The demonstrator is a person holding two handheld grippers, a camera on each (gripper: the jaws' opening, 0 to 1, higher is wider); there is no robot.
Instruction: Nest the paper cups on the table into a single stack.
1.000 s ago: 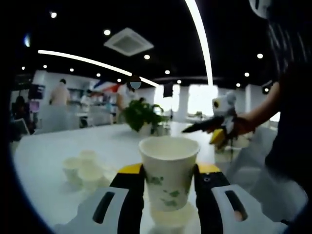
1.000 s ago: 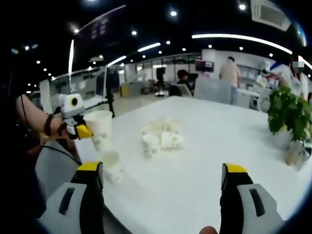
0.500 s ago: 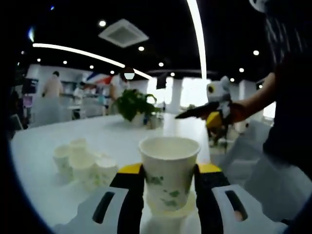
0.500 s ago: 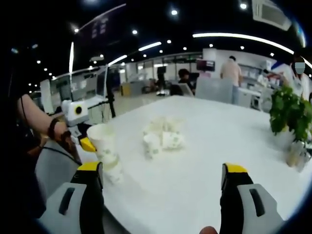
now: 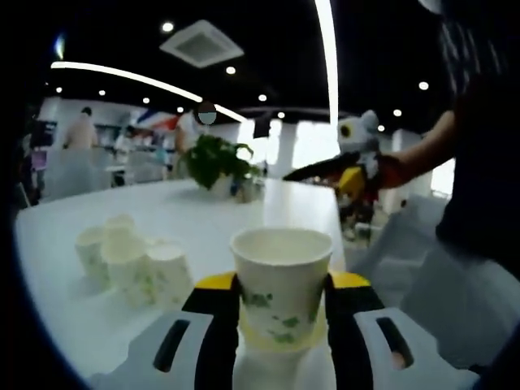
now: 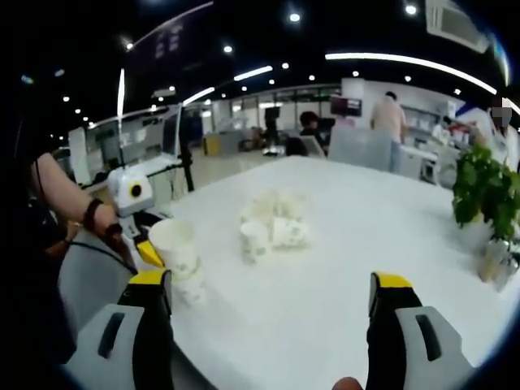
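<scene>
The left gripper (image 5: 280, 305) clasped an upright paper cup (image 5: 281, 280) between its jaws, seated in the mouth of another cup (image 5: 276, 345) at the near edge of the white bench (image 6: 382, 219). The right gripper (image 6: 272, 313) hung released, jaws wide, facing a cluster of loose cups (image 6: 272, 227) mid-bench. A potted plant (image 6: 487, 195) stood beyond.

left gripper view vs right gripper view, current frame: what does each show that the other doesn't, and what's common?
Left gripper view alone: a close look at the held paper cup clamped between the left gripper, entering a second cup's rim beneath; the right gripper in mid-air at right.

Right gripper view alone: the right gripper's open jaws with nothing between them, and a seated person behind the table.

Both: the white table, the loose cup cluster, the potted plant, and the held cup.
</scene>
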